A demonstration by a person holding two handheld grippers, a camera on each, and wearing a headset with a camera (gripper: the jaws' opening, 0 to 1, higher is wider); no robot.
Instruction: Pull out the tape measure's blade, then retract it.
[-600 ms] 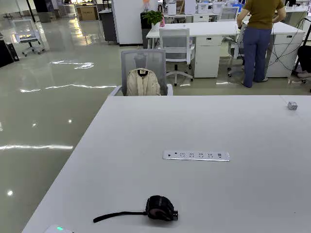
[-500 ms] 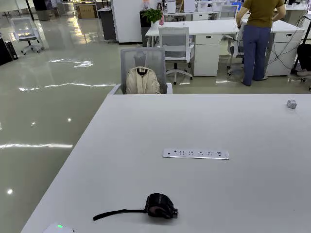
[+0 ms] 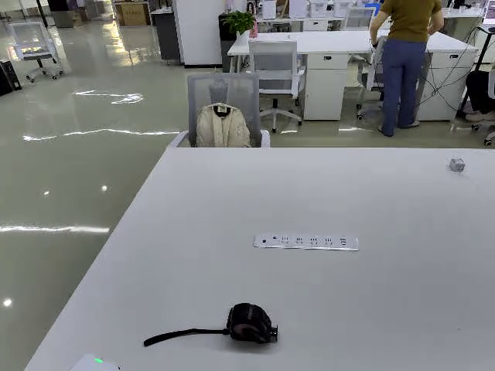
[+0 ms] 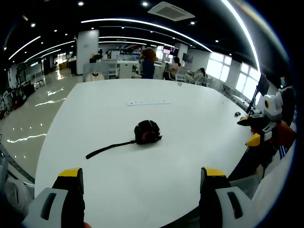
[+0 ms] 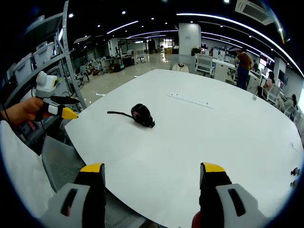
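Tape measure [image 3: 251, 323] lies well ahead of left gripper [image 4: 142, 173] and right gripper [image 5: 153, 167], each with jaws spread.

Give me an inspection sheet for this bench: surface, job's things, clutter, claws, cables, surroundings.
surface: white table, wide and flat.
job's things: black tape measure near the front edge, blade not pulled out, its strap lying loose beside it.
clutter: power strip mid-table; small grey object far right; white device with a green light at the near edge.
claws: left claw open, holding nothing; right claw open, holding nothing; both short of the tape measure.
cables: nothing seen on the table; wires hang by a far desk.
surroundings: grey chair with a cream jacket; person standing at white desks; glossy floor.
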